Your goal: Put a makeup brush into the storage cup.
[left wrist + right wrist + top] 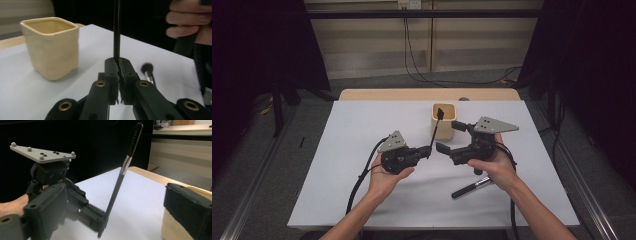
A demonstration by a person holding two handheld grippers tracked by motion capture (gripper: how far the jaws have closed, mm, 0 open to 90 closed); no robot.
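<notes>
Where the left gripper (428, 151) pinches its jaws together, we see them clamped on the lower end of a thin black spoolie brush (435, 130), which rises steeply from the jaws. Its bristled tip sits over the mouth of the cream square cup (444, 121), just beyond the left gripper. The right gripper (451, 137) faces the left one across the brush with its jaws spread apart and holding nothing. Beside the right hand (494, 165), a makeup brush (471, 187) lies flat on the white table (337, 165).
</notes>
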